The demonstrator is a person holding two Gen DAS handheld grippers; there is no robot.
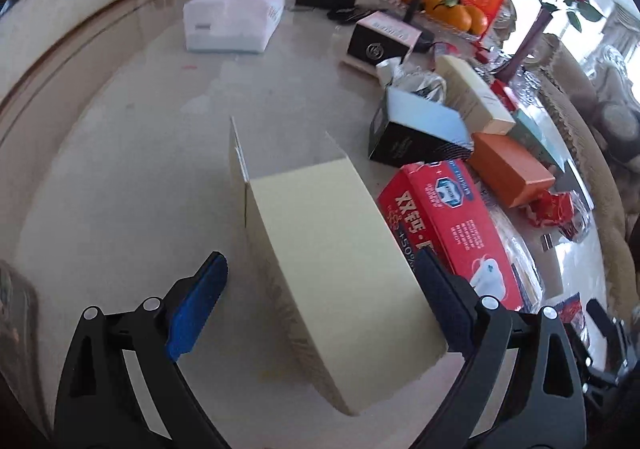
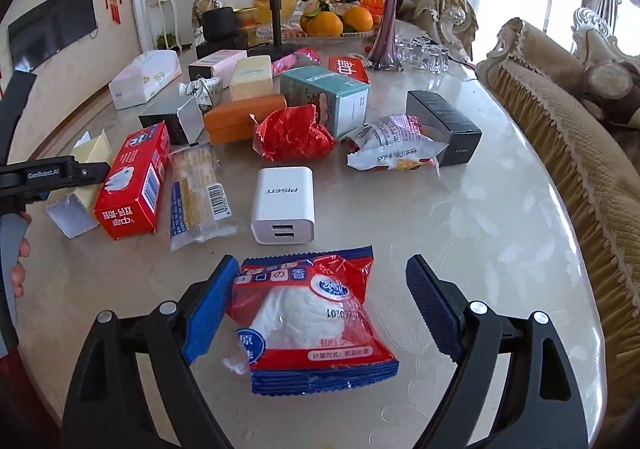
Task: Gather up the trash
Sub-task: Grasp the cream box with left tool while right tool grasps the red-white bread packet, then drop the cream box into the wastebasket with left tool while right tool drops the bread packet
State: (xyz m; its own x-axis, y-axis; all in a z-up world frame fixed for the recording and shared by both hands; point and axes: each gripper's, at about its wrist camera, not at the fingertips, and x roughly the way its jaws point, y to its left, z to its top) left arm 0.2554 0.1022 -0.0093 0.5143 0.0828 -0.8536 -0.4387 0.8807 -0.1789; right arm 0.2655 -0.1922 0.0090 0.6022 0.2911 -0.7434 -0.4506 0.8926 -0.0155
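A pale yellow open carton [image 1: 332,257] lies on the marble table between the fingers of my left gripper [image 1: 320,281]. The jaws are wide open; the right pad [image 1: 444,301] is close against the carton, the left pad [image 1: 198,309] stands apart. The carton also shows at the left of the right wrist view [image 2: 86,177]. My right gripper [image 2: 320,309] is open around a red, white and blue snack wrapper [image 2: 312,325] lying flat; its left pad [image 2: 212,313] touches the wrapper's edge, the right pad [image 2: 432,309] is clear of it.
Beside the carton lies a red box [image 1: 448,229] [image 2: 134,181]. Further on lie a clear wrapper [image 2: 196,201], a white charger [image 2: 282,205], a crumpled red wrapper [image 2: 292,133], a printed bag [image 2: 394,145], several boxes, a tissue pack [image 1: 236,13], a fruit tray [image 2: 320,29] and a vase [image 2: 386,17].
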